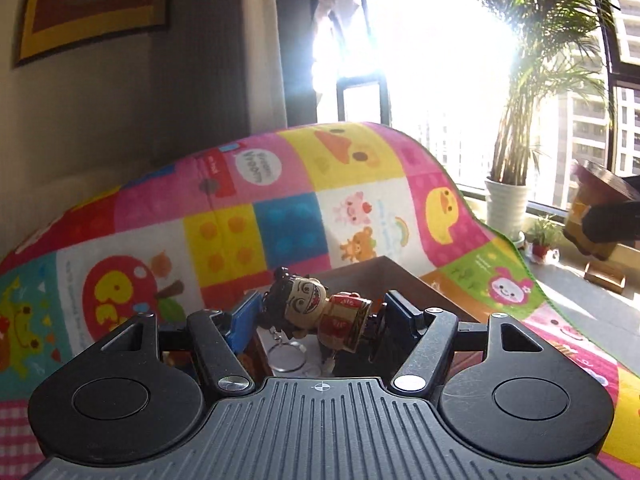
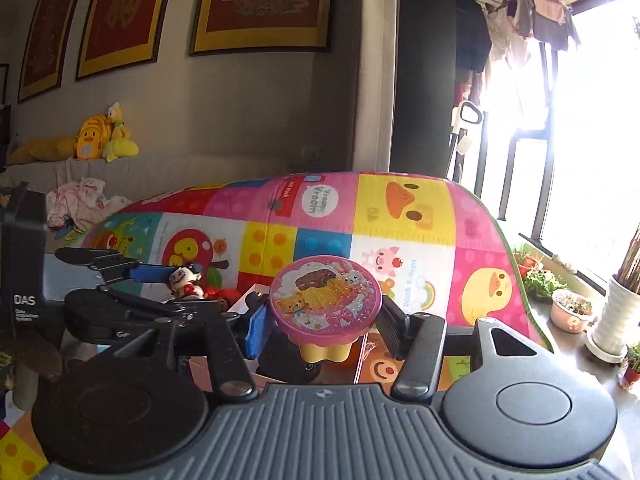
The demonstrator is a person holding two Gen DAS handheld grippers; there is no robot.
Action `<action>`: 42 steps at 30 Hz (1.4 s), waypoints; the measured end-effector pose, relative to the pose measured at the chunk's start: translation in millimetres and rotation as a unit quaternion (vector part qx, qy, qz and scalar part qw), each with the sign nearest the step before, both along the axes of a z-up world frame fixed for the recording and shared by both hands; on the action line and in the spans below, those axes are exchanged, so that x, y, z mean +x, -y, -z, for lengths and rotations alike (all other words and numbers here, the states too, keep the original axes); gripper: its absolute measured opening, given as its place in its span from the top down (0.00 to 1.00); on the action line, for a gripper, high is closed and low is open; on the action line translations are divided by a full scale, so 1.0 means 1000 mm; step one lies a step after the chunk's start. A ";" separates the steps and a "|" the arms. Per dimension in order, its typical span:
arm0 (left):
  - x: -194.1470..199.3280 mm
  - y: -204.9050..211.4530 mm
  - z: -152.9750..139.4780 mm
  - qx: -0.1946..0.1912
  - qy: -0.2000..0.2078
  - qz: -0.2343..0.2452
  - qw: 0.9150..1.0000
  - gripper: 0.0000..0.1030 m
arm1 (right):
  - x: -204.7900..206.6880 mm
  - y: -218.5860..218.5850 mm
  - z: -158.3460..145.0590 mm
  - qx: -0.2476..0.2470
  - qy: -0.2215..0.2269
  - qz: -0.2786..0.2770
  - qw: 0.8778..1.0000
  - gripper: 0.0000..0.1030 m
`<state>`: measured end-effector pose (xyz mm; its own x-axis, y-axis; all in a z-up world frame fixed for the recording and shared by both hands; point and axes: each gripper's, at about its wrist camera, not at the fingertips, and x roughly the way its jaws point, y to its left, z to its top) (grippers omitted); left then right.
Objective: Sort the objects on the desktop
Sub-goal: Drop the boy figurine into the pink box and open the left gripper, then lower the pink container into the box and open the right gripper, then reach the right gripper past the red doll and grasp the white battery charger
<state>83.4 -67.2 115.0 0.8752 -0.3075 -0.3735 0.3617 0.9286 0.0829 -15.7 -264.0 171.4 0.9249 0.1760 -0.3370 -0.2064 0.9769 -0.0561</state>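
My left gripper (image 1: pixel 316 316) is shut on a small figurine keychain (image 1: pixel 316 310) with a dark-haired grinning head and red-gold body; its key ring (image 1: pixel 286 356) hangs below. It is held above a brown cardboard box (image 1: pixel 384 276). My right gripper (image 2: pixel 324 320) is shut on a round pink toy (image 2: pixel 326 298) with a glittery bear picture on top and a yellow base. In the right wrist view the left gripper (image 2: pixel 176 276) shows at the left, holding the figurine (image 2: pixel 186 280).
A colourful children's play mat (image 1: pixel 280 208) covers the surface, also in the right wrist view (image 2: pixel 400 220). A white plant pot (image 1: pixel 506 204) and small pots (image 2: pixel 570 312) stand by the window. A sofa with yellow plush toys (image 2: pixel 96 136) is at the far left.
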 end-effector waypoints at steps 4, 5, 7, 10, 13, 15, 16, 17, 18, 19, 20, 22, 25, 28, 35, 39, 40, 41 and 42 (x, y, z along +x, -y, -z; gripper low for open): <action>0.017 -0.005 0.025 -0.019 -0.034 -0.014 0.999 0.14 | 0.009 0.000 0.016 -0.001 -0.031 0.000 1.000 0.47; 0.013 -0.009 0.031 -0.025 -0.040 -0.010 0.999 0.09 | 0.010 0.001 0.019 -0.003 -0.036 0.003 0.999 0.47; 0.001 -0.016 0.041 -0.021 -0.043 -0.010 0.999 0.07 | 0.015 0.005 0.023 -0.003 -0.046 0.009 0.999 0.47; -0.013 -0.029 0.055 -0.013 -0.053 -0.028 0.998 0.07 | 0.029 0.008 0.027 -0.003 -0.063 0.020 0.998 0.46; -0.025 -0.047 0.068 -0.032 -0.074 -0.046 0.996 0.06 | 0.052 0.002 0.027 -0.004 -0.077 0.012 0.997 0.47; -0.032 -0.058 0.075 -0.048 -0.083 -0.055 0.994 0.04 | 0.074 -0.005 0.026 -0.003 -0.091 0.004 0.996 0.47; -0.036 -0.063 0.078 -0.056 -0.088 -0.061 0.993 0.03 | 0.088 -0.009 0.026 -0.002 -0.098 0.003 0.995 0.47; -0.039 -0.068 0.081 -0.063 -0.092 -0.067 0.991 0.03 | 0.102 -0.012 0.025 -0.001 -0.104 0.004 0.995 0.47; -0.042 -0.073 0.084 -0.068 -0.097 -0.074 0.990 0.02 | 0.117 -0.016 0.025 -0.001 -0.111 0.008 0.994 0.47; -0.044 -0.077 0.086 -0.070 -0.103 -0.084 0.989 0.02 | 0.134 -0.019 0.026 -0.001 -0.117 0.014 0.993 0.47; -0.046 -0.081 0.087 -0.071 -0.106 -0.090 0.988 0.01 | 0.151 -0.022 0.027 -0.001 -0.123 0.021 0.992 0.47; -0.049 -0.088 0.087 -0.068 -0.104 -0.098 0.987 0.01 | 0.184 -0.026 0.031 0.003 -0.137 0.034 0.990 0.46; -0.055 -0.097 0.089 -0.063 -0.101 -0.113 0.986 0.00 | 0.215 -0.028 0.039 0.009 -0.158 0.053 0.986 0.46; -0.057 -0.101 0.095 -0.063 -0.103 -0.124 0.985 0.00 | 0.215 -0.031 0.040 0.001 -0.154 0.058 0.986 0.46; -0.057 -0.108 0.093 -0.066 -0.071 -0.169 0.981 0.00 | 0.188 -0.045 0.037 -0.034 -0.146 0.043 0.988 0.46; -0.053 -0.117 0.095 -0.049 -0.083 -0.206 0.974 0.00 | 0.182 -0.078 0.040 -0.050 -0.161 -0.006 0.986 0.46; -0.052 -0.119 0.095 -0.054 -0.090 -0.205 0.973 0.00 | 0.184 -0.091 0.042 -0.052 -0.174 -0.025 0.983 0.46; -0.052 -0.122 0.096 -0.062 -0.094 -0.201 0.973 0.00 | 0.187 -0.104 0.044 -0.050 -0.186 -0.040 0.980 0.46; -0.052 -0.124 0.097 -0.067 -0.095 -0.198 0.973 0.00 | 0.191 -0.119 0.047 -0.047 -0.198 -0.056 0.977 0.46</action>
<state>31.3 56.6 18.5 0.8539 -0.0178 -0.5202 -0.0288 0.9963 -0.0813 175.0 -144.5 124.6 0.6956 0.2191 -0.6842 -0.3353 0.9413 -0.0394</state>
